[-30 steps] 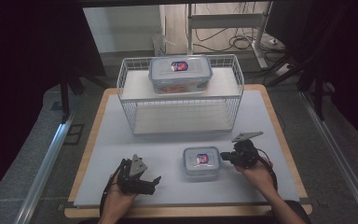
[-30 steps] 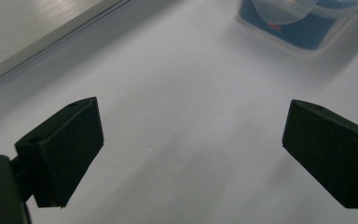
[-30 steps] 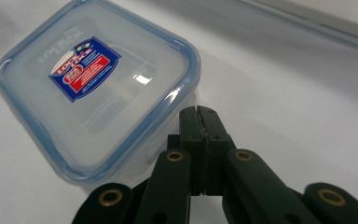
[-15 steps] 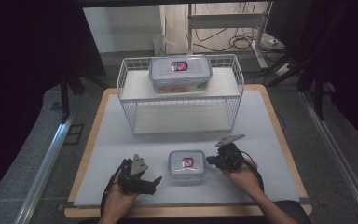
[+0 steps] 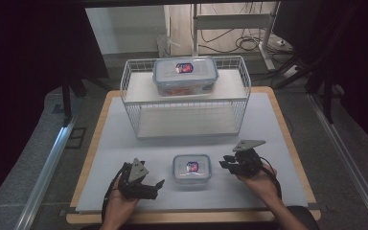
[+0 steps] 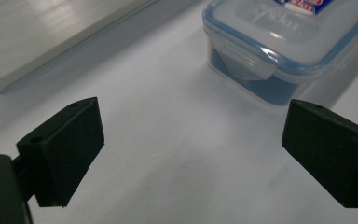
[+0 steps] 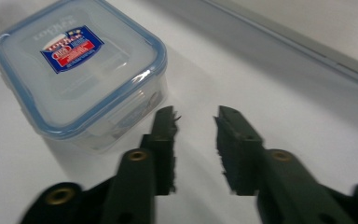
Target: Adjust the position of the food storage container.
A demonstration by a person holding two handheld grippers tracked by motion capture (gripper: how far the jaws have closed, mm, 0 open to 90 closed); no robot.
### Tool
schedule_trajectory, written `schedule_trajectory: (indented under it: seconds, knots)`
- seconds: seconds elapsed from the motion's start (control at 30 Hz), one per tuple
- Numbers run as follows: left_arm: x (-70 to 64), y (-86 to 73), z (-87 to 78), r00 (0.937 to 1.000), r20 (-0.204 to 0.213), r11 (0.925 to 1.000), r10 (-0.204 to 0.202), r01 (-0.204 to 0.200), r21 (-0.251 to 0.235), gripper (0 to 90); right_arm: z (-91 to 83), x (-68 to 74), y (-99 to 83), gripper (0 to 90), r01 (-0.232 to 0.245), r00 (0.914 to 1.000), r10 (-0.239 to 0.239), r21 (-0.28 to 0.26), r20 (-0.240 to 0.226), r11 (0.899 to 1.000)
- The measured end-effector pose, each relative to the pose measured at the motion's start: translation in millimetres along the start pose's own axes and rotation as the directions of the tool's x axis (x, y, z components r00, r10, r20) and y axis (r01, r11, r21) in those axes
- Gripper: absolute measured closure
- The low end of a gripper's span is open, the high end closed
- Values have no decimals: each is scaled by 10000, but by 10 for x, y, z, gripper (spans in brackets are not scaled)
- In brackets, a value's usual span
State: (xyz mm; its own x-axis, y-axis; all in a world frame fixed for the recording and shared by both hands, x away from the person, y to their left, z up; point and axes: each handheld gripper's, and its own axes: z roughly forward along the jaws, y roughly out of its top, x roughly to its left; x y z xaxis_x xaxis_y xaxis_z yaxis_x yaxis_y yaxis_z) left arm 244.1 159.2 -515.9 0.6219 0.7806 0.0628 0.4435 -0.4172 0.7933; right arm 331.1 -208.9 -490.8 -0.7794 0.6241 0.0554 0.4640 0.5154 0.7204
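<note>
The right gripper (image 5: 226, 163) sits just beside the right edge of the small lidded food container (image 5: 191, 168), its jaws parted by a narrow gap with nothing between them; in the right gripper view (image 7: 195, 122) the left jaw tip is close against the container's (image 7: 77, 70) side latch without clearly touching it. The left gripper (image 5: 155, 186) rests lower on the other side, jaws spread wide and empty, and its own view (image 6: 191, 140) shows the container's (image 6: 289, 46) corner and clip ahead and to the right, apart from both pads. The container stands on the white tabletop (image 5: 278, 139) near the front edge, between the two hands, lid on. Farther back stands a white wire rack (image 5: 242, 91) with a larger lidded container (image 5: 185, 75) on its upper shelf. This looks like the repositioning step, with the box freed and no grasp made. A next grip would call for widening the right jaws and squaring them to the box's side.
</note>
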Motion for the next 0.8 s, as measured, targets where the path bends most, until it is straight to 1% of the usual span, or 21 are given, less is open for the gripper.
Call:
schedule_trajectory:
  seconds: [0.1,0.23,0.3,0.47,0.5,0.53,0.63,0.8]
  knots:
    - [13,-10,-6,9999,62,9999,-88,88,-67,52,-48,24,-27,524,120,9999,-118,-166,123,9998]
    - [16,-16,-7,10000,56,9999,-71,72,-109,41,-79,54,-60,392,202,9994,-193,-308,302,9993]
    - [15,-18,-5,9999,114,9997,-119,121,-199,39,-88,60,-79,324,274,9993,-263,-395,276,9988]
    - [20,-28,2,10000,58,9999,-69,70,-156,33,-98,44,-138,190,405,9992,-402,-573,54,9975]
    - [21,-29,4,10000,46,9999,-55,56,-141,33,-98,40,-150,175,409,9992,-406,-588,67,9974]
    - [21,-31,7,10000,28,9999,-41,41,-124,32,-95,25,-171,140,468,9989,-464,-525,95,9975]
    - [21,-32,19,10000,-77,10000,58,-57,55,29,-91,5,-199,127,455,9989,-452,-440,90,9980]
    - [14,-23,28,10000,-63,9997,59,-57,239,29,-71,-42,-232,111,415,9991,-413,-207,106,9989]
